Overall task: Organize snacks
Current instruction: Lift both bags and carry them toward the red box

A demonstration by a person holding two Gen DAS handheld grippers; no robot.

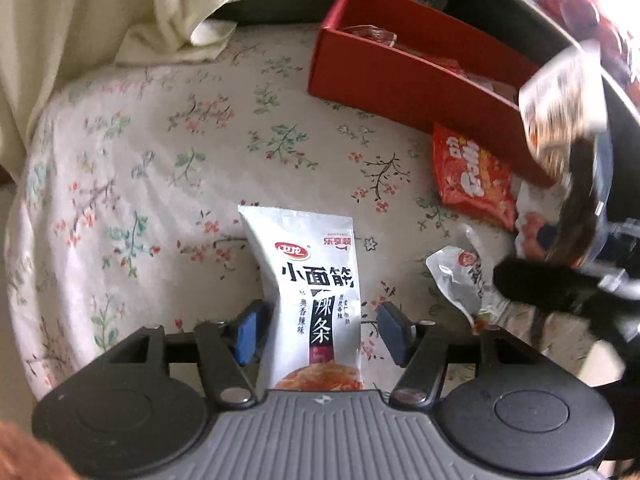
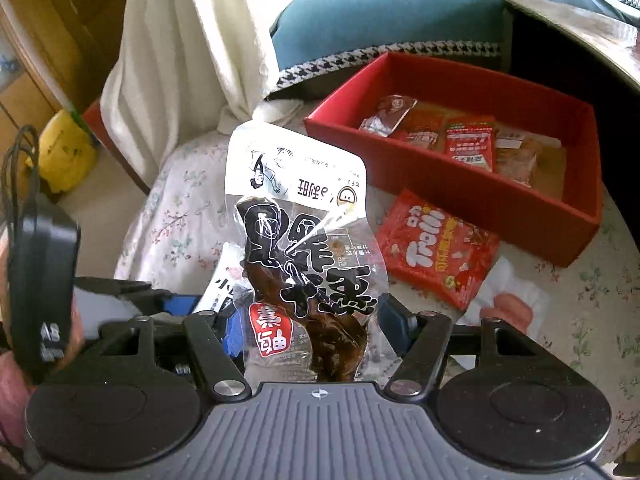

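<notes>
In the left wrist view, the lower end of the white spicy-strip packet (image 1: 312,300) disappears behind the body of the left claw (image 1: 324,330), so whether the blue pads (image 1: 248,330) press it cannot be told. Far right of that claw, the dark-snack packet (image 1: 560,100) is a motion-blurred smear, its print unreadable. The red box (image 1: 404,76) shows only its outer wall; most of its contents are hidden. In the right wrist view, the packet's bottom edge sinks behind the right claw (image 2: 316,332), and the white sausage packet (image 2: 508,300) beyond-right is partly covered.
</notes>
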